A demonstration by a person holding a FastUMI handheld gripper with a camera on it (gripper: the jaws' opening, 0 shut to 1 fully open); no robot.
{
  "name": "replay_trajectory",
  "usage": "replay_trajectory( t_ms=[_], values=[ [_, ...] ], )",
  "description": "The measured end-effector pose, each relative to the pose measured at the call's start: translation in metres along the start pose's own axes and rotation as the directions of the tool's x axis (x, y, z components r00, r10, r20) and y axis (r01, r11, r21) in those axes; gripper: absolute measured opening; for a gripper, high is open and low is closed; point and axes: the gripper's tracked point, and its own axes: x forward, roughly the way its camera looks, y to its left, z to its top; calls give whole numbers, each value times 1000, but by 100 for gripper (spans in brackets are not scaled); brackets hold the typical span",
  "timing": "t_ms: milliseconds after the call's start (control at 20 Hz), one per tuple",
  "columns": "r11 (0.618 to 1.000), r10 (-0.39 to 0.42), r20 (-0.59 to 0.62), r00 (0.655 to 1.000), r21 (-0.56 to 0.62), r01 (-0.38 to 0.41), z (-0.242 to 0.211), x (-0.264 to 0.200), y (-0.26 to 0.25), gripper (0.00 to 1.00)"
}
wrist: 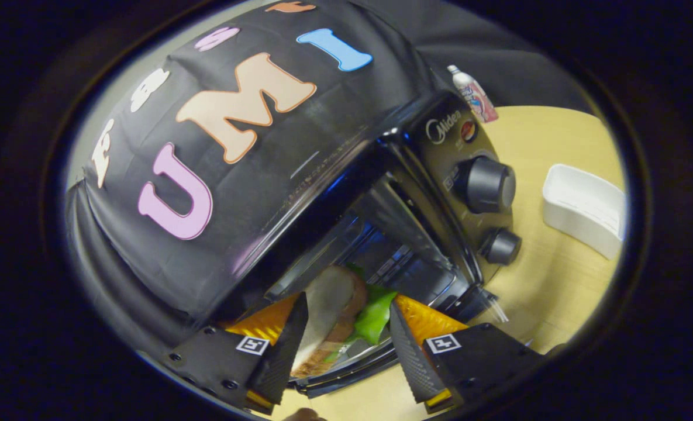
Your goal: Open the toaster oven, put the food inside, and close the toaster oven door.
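Observation:
A sandwich of bread with green lettuce sits between my fingers, bread against one finger and lettuce reaching the other. My gripper is shut on it. Just beyond stands the black toaster oven, seen tilted. Its glass door is dropped open beneath the sandwich, and the dark cavity gapes right ahead of the fingertips. Two round knobs sit on the oven's control panel beside the cavity.
The oven stands on a pale wooden table. A white rectangular container lies on the table past the knobs. A small bottle stands behind the oven near the booth's black cloth wall.

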Motion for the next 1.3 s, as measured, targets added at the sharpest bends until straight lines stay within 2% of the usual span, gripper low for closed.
replay_trajectory(
  t_ms=[200, 350, 600, 800, 1150, 1300],
  values=[
    [996, -54, 61, 997, -75, 58, 13, -9, -9, 92],
    [995, -53, 65, 996, -80, 58, 14, -13, -8, 99],
    [992, -42, 77, 996, -115, 51, 19, -28, -10, 99],
    [977, -53, 94, 994, -199, 71, 27, -52, -15, 99],
    [906, -97, 142, 985, -397, 147, 49, -107, -15, 99],
    [864, -128, 119, 985, -475, 170, 35, -126, -21, 100]
  ],
)
